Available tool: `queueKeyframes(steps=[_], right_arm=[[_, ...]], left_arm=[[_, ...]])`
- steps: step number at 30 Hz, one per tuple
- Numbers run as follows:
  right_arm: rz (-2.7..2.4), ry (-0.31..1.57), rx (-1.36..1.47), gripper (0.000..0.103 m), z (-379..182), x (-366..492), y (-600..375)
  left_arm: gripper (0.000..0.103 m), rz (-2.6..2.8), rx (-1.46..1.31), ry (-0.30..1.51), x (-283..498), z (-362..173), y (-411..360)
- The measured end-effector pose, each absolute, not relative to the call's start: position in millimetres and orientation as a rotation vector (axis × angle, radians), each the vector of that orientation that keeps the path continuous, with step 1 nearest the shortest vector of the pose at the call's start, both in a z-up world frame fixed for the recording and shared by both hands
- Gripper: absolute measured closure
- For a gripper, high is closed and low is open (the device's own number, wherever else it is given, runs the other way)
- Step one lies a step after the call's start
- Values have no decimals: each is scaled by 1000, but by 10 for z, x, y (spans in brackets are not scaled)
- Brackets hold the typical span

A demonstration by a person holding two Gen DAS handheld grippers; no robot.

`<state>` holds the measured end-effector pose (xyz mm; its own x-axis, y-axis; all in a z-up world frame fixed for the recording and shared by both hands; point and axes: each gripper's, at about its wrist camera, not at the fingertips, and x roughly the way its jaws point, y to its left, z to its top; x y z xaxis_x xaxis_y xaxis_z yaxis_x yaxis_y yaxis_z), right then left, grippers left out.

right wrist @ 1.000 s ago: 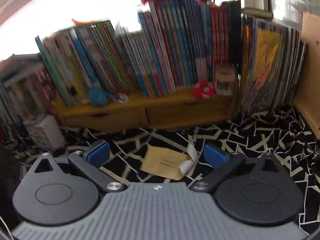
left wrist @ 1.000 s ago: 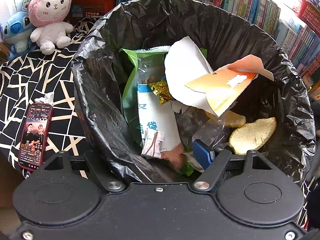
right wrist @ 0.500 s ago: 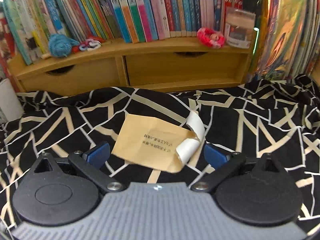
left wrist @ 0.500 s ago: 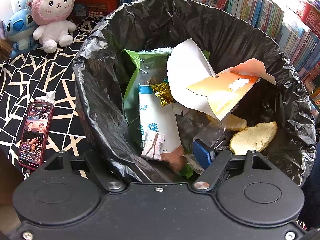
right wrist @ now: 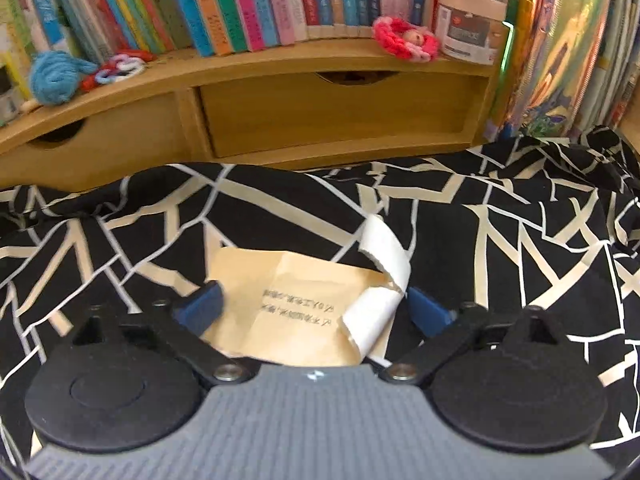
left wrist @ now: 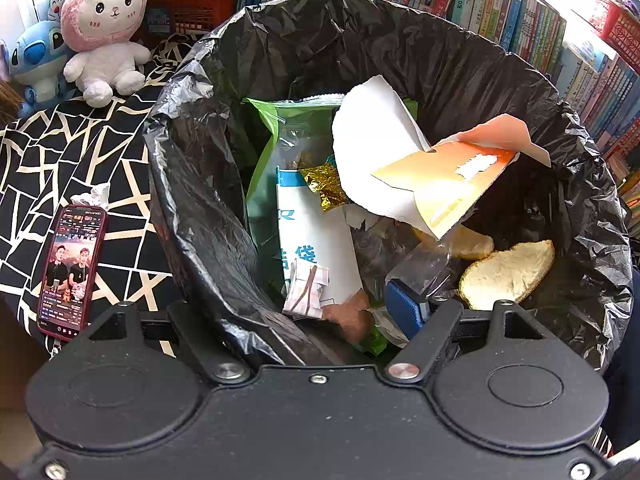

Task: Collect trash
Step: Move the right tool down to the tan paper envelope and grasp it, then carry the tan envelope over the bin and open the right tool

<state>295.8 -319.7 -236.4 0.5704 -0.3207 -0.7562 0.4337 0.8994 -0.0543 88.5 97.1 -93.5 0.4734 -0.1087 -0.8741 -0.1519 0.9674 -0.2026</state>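
Observation:
A torn tan envelope [right wrist: 304, 308] with a curled white flap lies on the black-and-cream cloth [right wrist: 520, 248]. My right gripper [right wrist: 314, 306] is low over it with a blue pad at each side. Its jaws are closing, the envelope lies between them, and the pads do not press it. In the left wrist view my left gripper [left wrist: 304, 312] straddles the near rim of the black-bagged trash bin [left wrist: 400, 40] and holds it. Its left fingertip is hidden behind the bag. The bin holds wrappers, paper, an orange envelope [left wrist: 444, 184] and bread [left wrist: 508, 272].
A phone [left wrist: 72, 272] with a lit screen and a crumpled tissue [left wrist: 96, 196] lie on the cloth left of the bin. Plush toys [left wrist: 104, 36] sit behind. A wooden drawer shelf [right wrist: 328, 116] with books, yarn and a jar stands beyond the tan envelope.
My right gripper has dropped down and forward to the tan envelope, and its jaws have narrowed around it. The left gripper and the bin have stayed put.

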Motion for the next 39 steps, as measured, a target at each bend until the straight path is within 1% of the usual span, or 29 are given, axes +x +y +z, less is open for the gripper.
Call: queueKeyframes(steps=[2, 5, 6, 7, 8, 10, 12, 14, 16, 18, 20, 21, 30, 39], right_arm=[[-432, 854, 147, 19, -2312, 2930, -3211], [-421, 829, 176, 35, -2234, 2839, -3229], [-419, 823, 183, 44, -2212, 2812, -3238], [-422, 821, 182, 56, -2184, 2785, -3233], [-422, 821, 177, 61, -2164, 2761, -3234], [-408, 820, 176, 66, -2127, 2716, -3242], [-379, 822, 178, 67, -2101, 2670, -3258], [-351, 822, 161, 70, -2085, 2627, -3251], [-323, 830, 151, 78, -2074, 2587, -3224], [-301, 832, 149, 80, -2058, 2548, -3199], [-272, 830, 154, 86, -2032, 2506, -3159], [-262, 828, 152, 87, -2011, 2485, -3135], [-191, 767, 190, 88, -1696, 2253, -3062], [-137, 711, 201, 90, -1248, 1999, -3007]], left_arm=[[28, 26, -267, 1081, 884, -936, 970], [28, 24, -267, 1078, 875, -938, 973], [28, 23, -267, 1077, 872, -938, 974], [28, 22, -267, 1076, 868, -939, 974], [28, 22, -267, 1075, 866, -940, 975], [28, 21, -267, 1074, 864, -939, 975], [28, 19, -266, 1071, 857, -941, 977], [28, 18, -267, 1068, 853, -943, 978], [28, 19, -271, 1065, 849, -946, 980], [28, 20, -273, 1062, 844, -949, 979], [28, 21, -274, 1061, 840, -949, 980], [28, 21, -274, 1060, 838, -950, 982], [28, 25, -285, 1056, 834, -945, 986], [28, 24, -285, 1058, 846, -945, 988]])
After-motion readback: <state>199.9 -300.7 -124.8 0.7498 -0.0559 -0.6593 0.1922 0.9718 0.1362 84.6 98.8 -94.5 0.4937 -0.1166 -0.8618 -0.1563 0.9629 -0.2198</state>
